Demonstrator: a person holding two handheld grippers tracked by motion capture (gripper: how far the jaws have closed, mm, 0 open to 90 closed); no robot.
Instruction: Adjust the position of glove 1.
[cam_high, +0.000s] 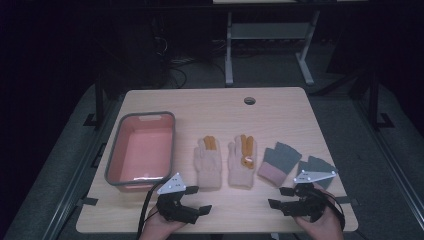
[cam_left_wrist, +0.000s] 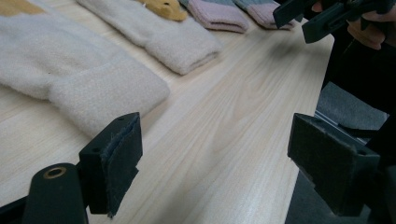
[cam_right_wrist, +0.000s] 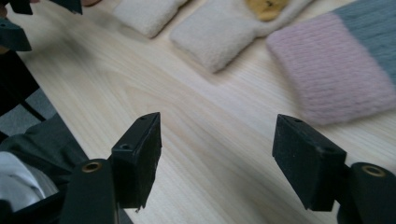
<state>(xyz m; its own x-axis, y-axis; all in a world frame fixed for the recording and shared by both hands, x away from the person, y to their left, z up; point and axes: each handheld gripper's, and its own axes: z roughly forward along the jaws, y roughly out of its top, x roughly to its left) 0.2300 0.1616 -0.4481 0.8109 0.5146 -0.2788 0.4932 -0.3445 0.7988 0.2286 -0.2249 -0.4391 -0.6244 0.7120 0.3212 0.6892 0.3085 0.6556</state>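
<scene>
On the table: a light wood-grain tabletop (cam_high: 280, 107) carries one bin, four gloves and both grippers, all toward the person's edge.
Left gripper: the black two-jaw left gripper (cam_high: 199, 199) is held low at the near edge, in front of the bin's near right corner. Jaws stand wide apart with nothing between them; in the left gripper view (cam_left_wrist: 212, 161) only bare wood lies in the gap.
Right gripper: the black two-jaw right gripper (cam_high: 281, 197) is held at the near right edge. Jaws stand wide apart and empty; the right gripper view (cam_right_wrist: 217, 158) confirms bare wood in the gap.
Cream gloves: a pair of cream knitted gloves with orange patches lies flat at centre, fingers pointing away from the person. The left cream glove (cam_high: 208, 162) has its cuff just beyond the left gripper (cam_left_wrist: 100, 95); the right cream glove (cam_high: 242, 162) lies just beside it, apart.
Grey gloves: two grey fingerless knitted gloves with pink cuffs lie at right. The first grey glove (cam_high: 278, 162) has its pink cuff just ahead of the right gripper (cam_right_wrist: 334, 74). The second grey glove (cam_high: 316, 166) is partly covered by that gripper's grey plate.
Bin: a pink rectangular plastic bin with a grey rim (cam_high: 114, 160) stands at left, near the left cream glove, not touching.
</scene>
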